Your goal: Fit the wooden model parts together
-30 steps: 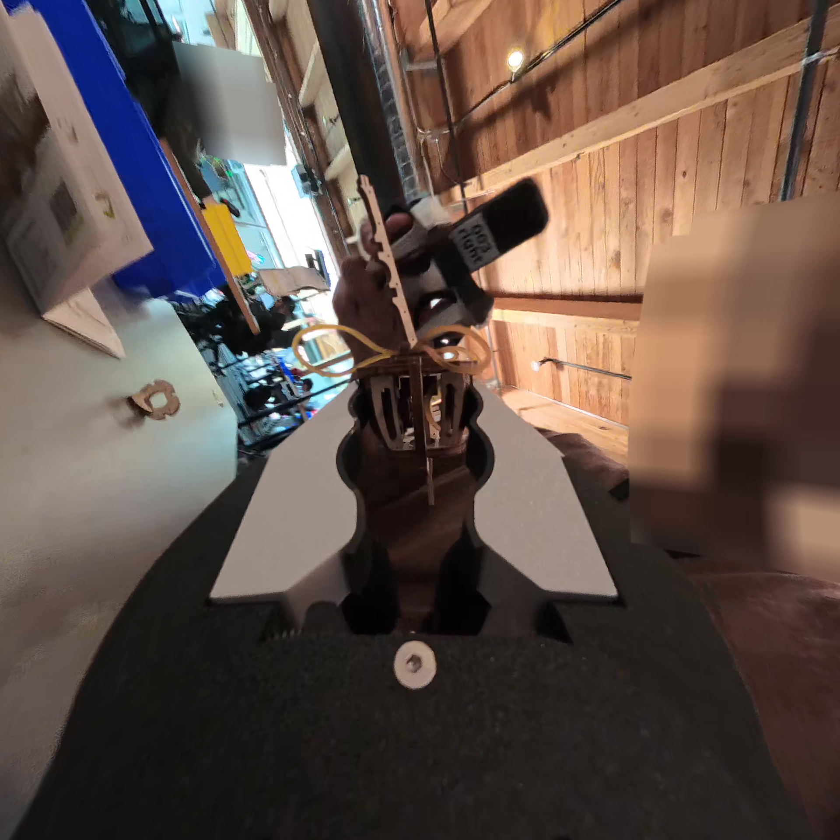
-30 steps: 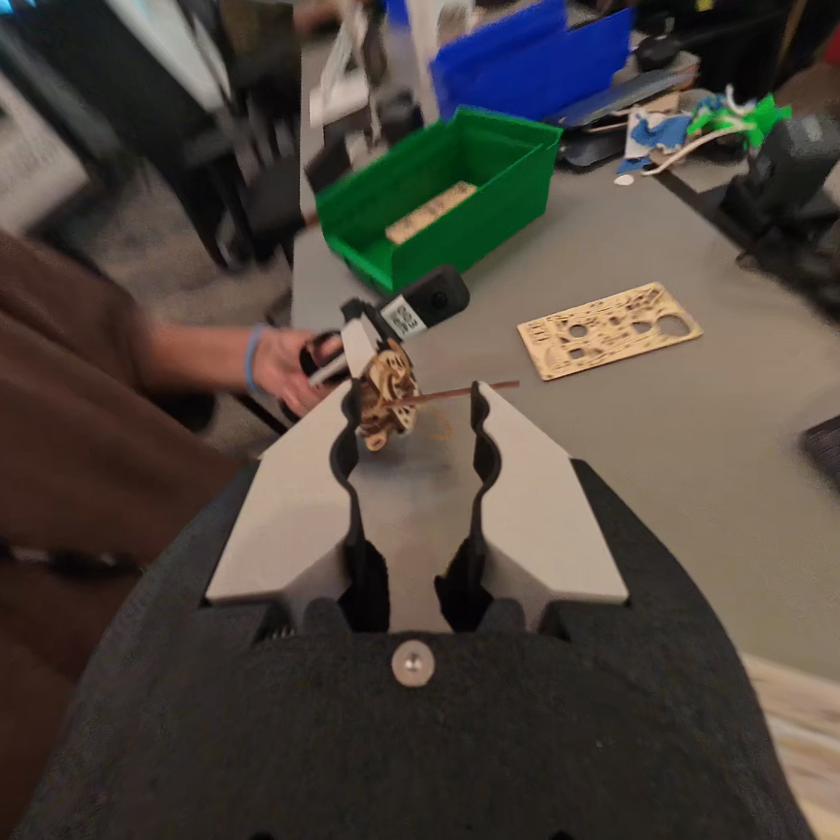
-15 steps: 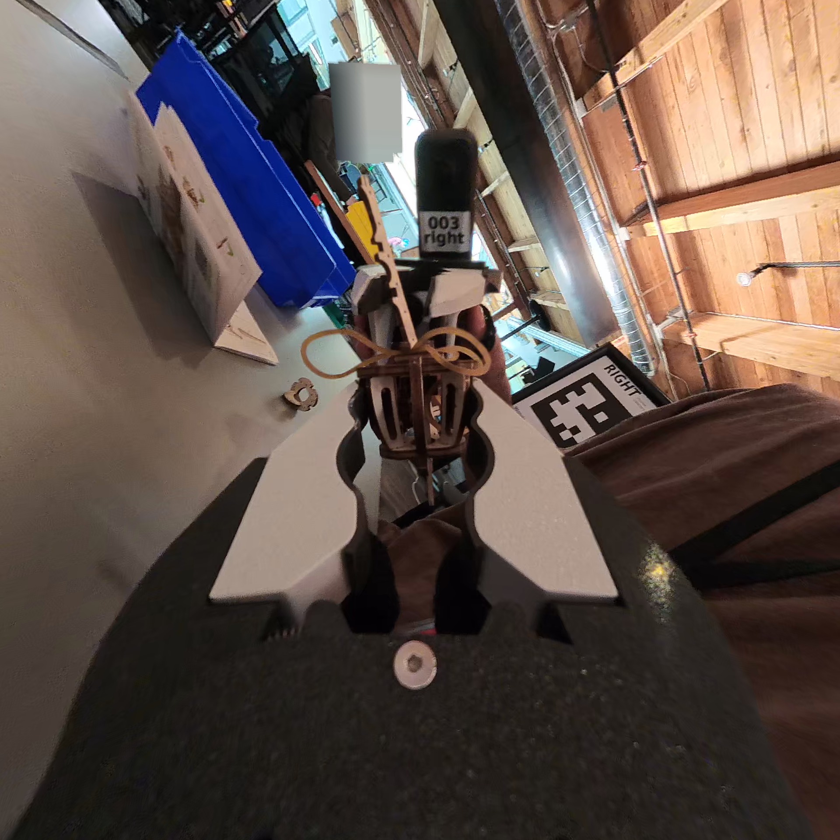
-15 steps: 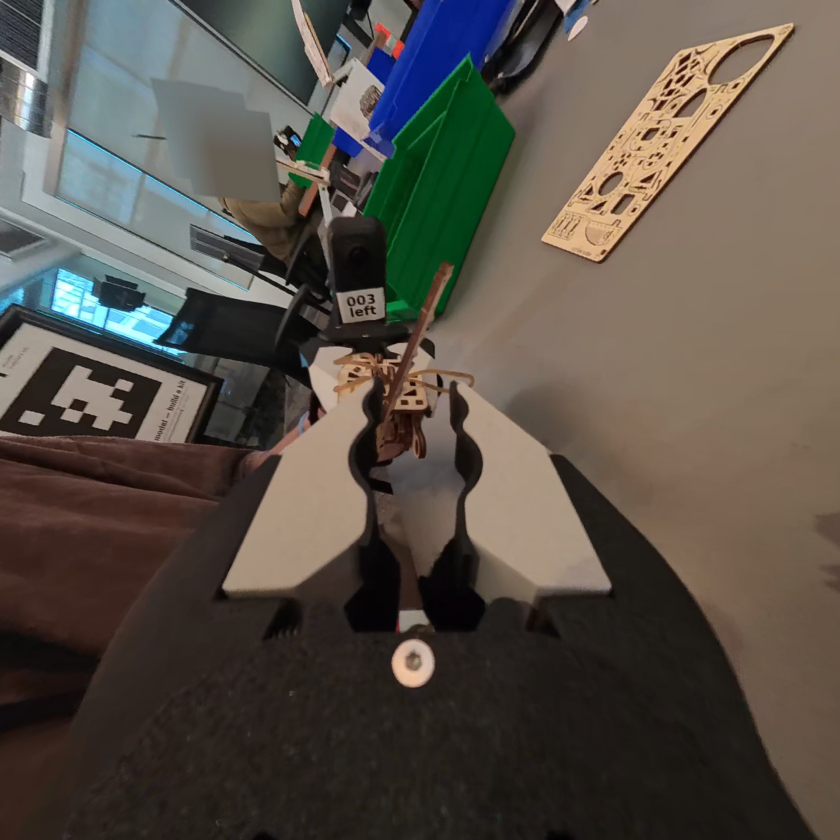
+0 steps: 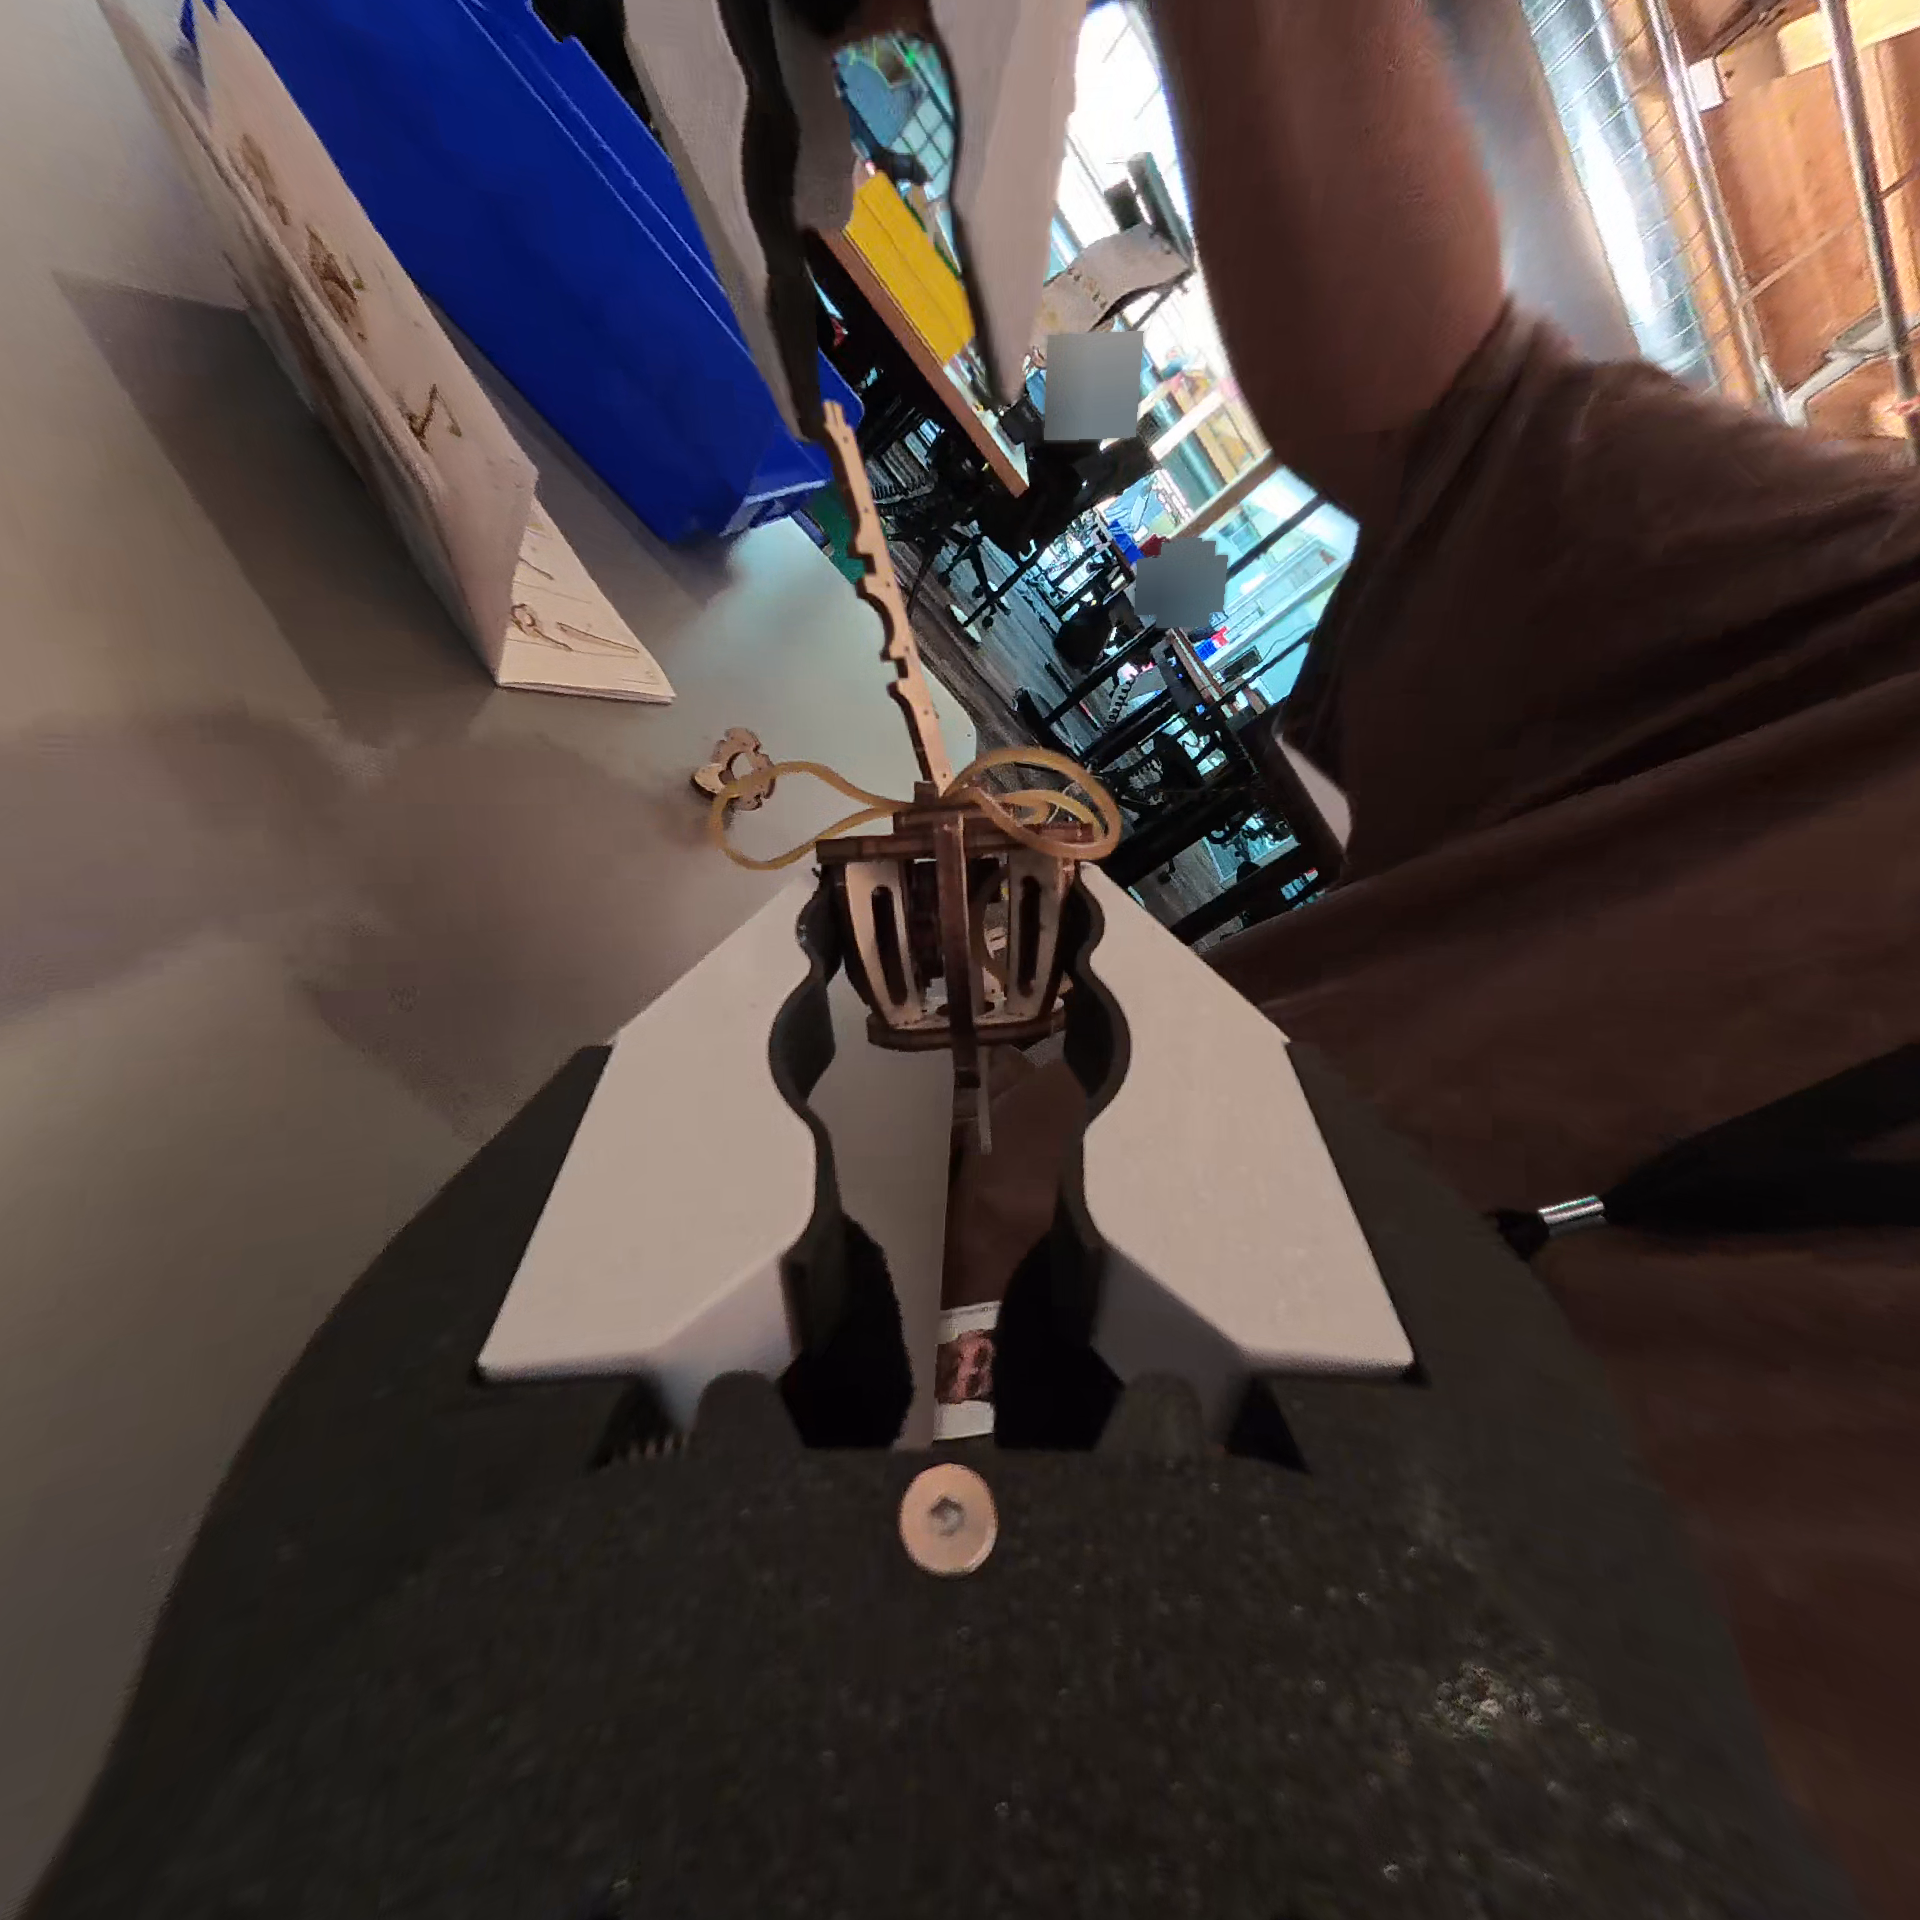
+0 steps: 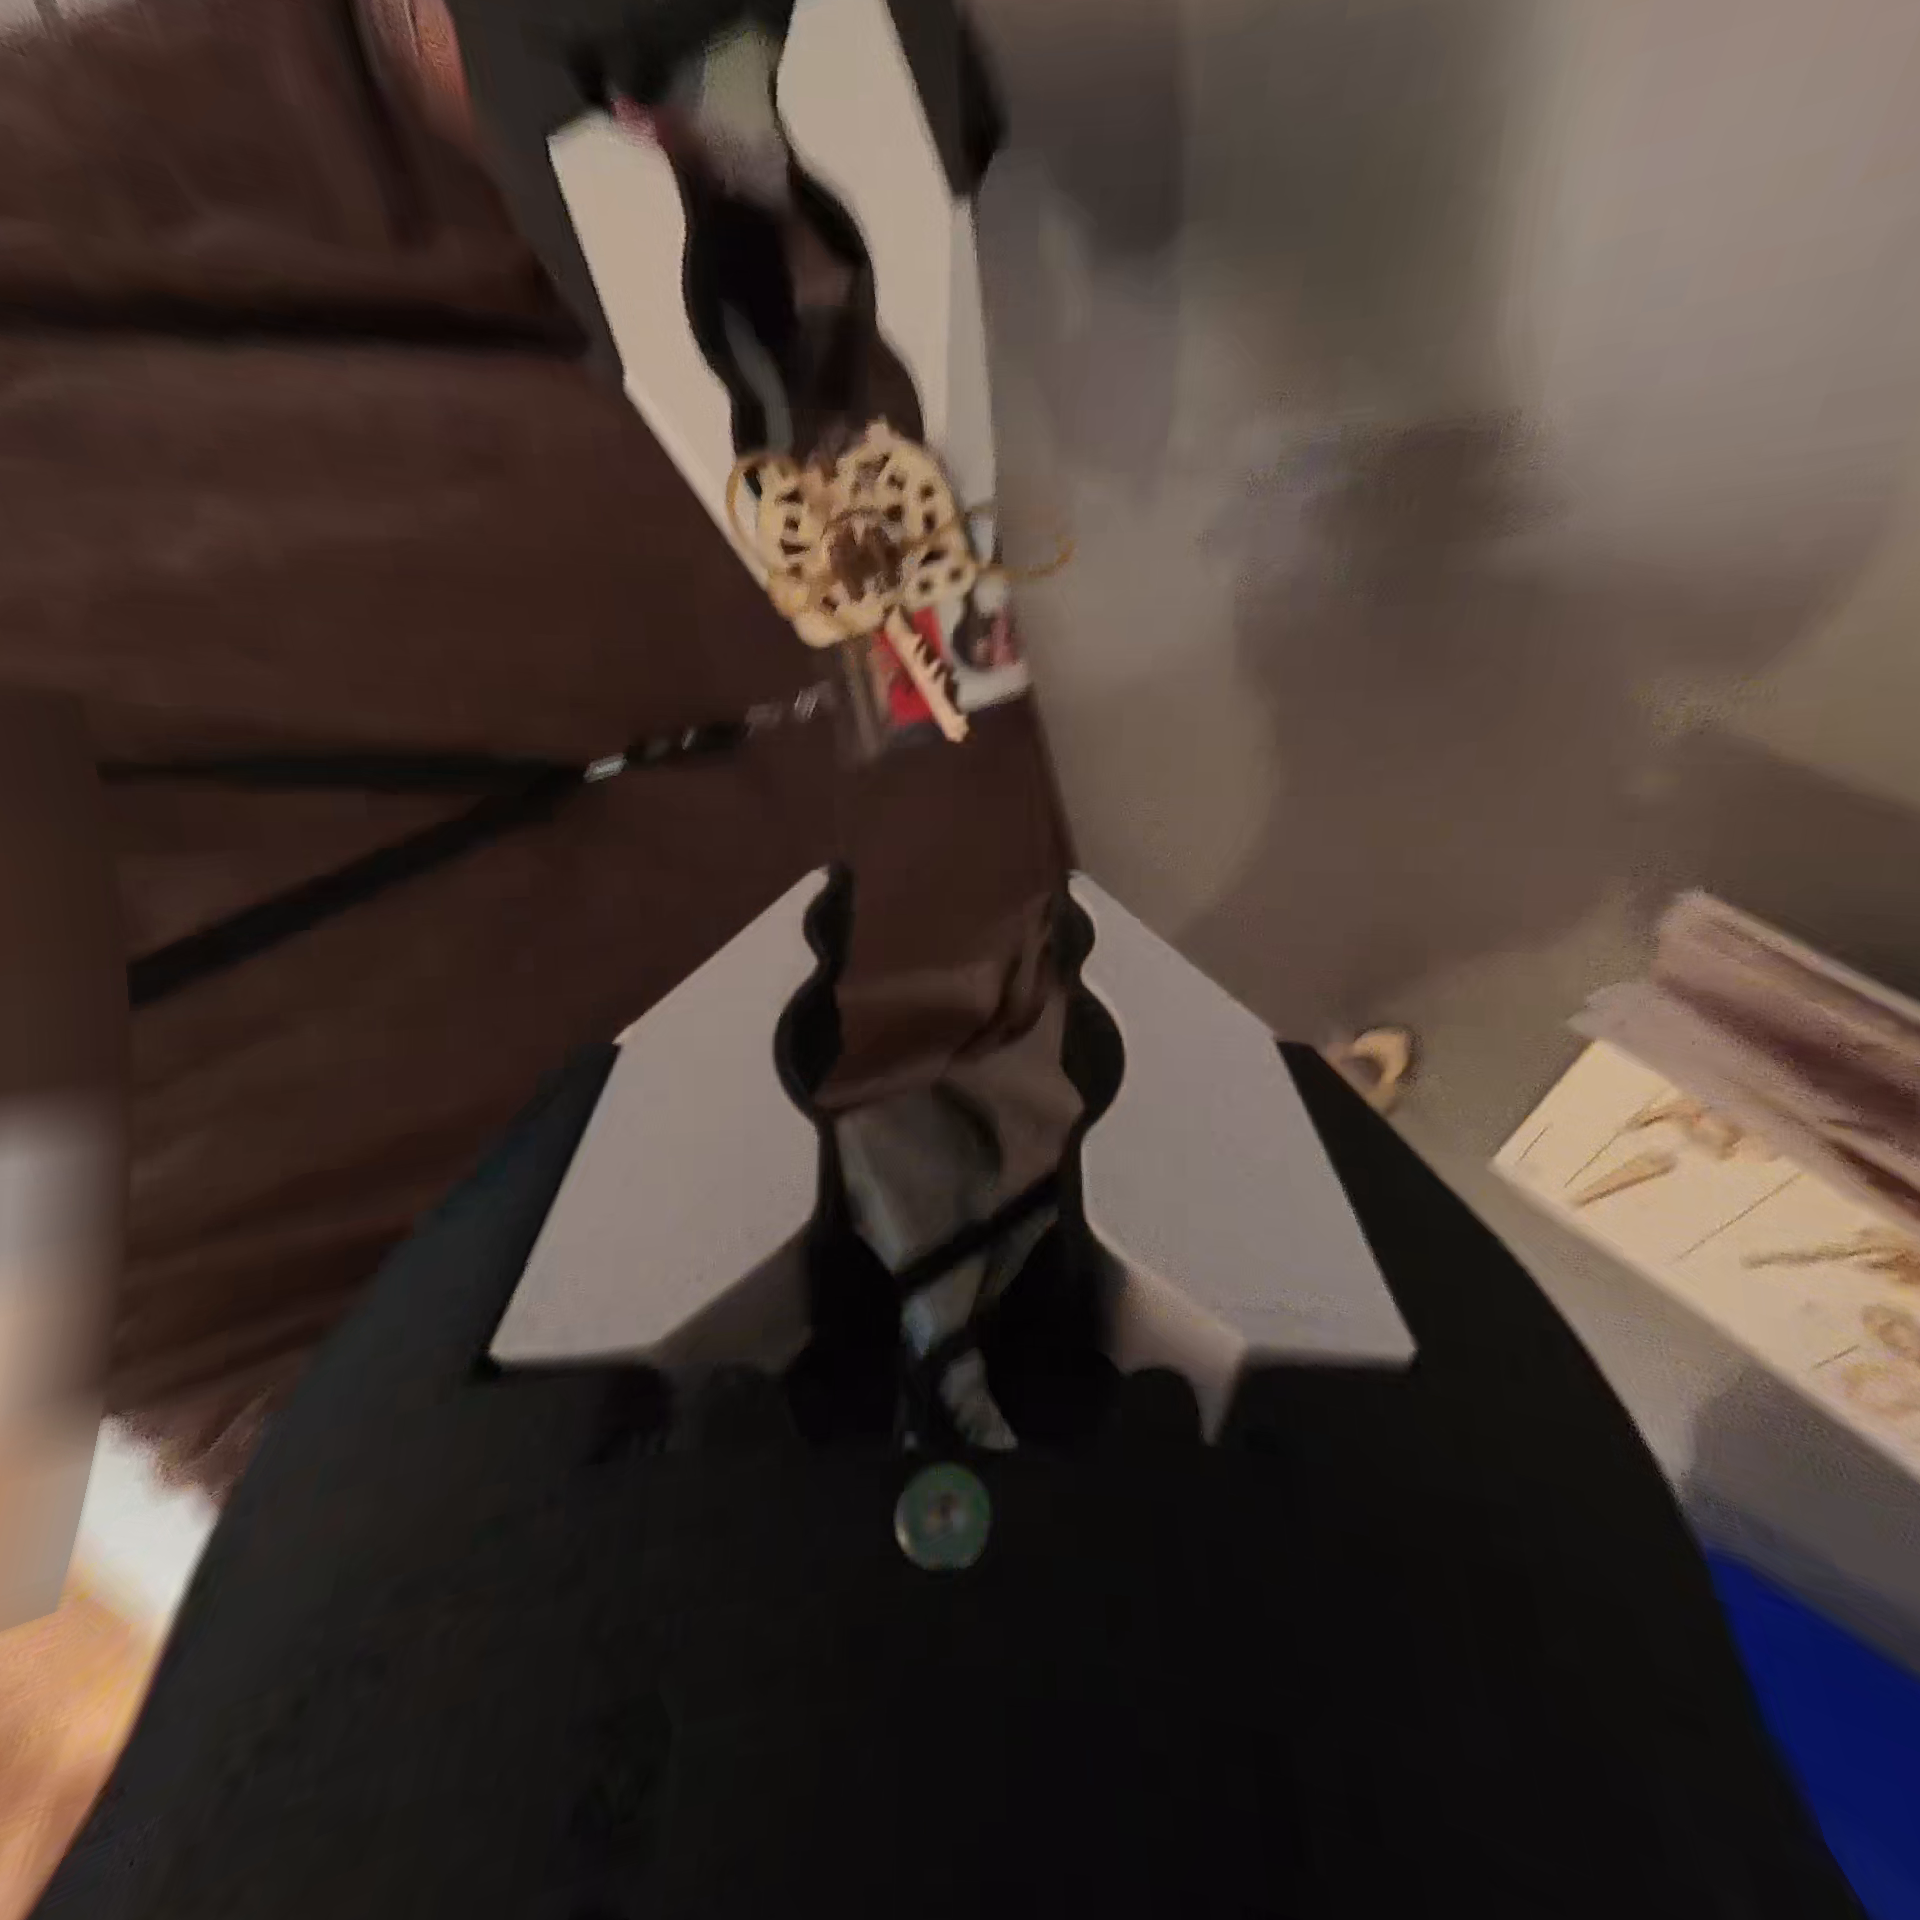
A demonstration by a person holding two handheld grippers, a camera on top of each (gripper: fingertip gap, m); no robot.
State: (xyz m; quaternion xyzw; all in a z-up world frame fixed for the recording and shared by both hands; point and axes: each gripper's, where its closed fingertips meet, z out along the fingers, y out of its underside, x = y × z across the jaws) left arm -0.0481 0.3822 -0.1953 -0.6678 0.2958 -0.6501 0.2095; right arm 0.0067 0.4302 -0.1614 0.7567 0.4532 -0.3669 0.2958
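My left gripper (image 5: 951, 920) is shut on the wooden model (image 5: 951, 935), a small cage-like assembly with a rubber band (image 5: 831, 810) looped over its top. A notched wooden strip (image 5: 883, 613) stands out of the model towards my right gripper. The right gripper's fingers (image 5: 997, 187) hang at the top of the left wrist view, just beyond the strip's tip. In the blurred right wrist view my right gripper (image 6: 945, 883) is open and empty. The model (image 6: 857, 540) sits ahead of it in the left gripper's fingers (image 6: 644, 260), apart from the right fingertips.
The grey table (image 5: 208, 935) carries a blue bin (image 5: 540, 260), an open instruction booklet (image 5: 395, 436) and a small loose wooden piece (image 5: 740, 764). The booklet (image 6: 1714, 1195) also shows in the right wrist view. The person's brown clothing (image 5: 1610, 831) fills the right side.
The strip sat between my right gripper's fingers half a second ago; now the right gripper has drawn back off it and swung round. The left gripper still holds the model.
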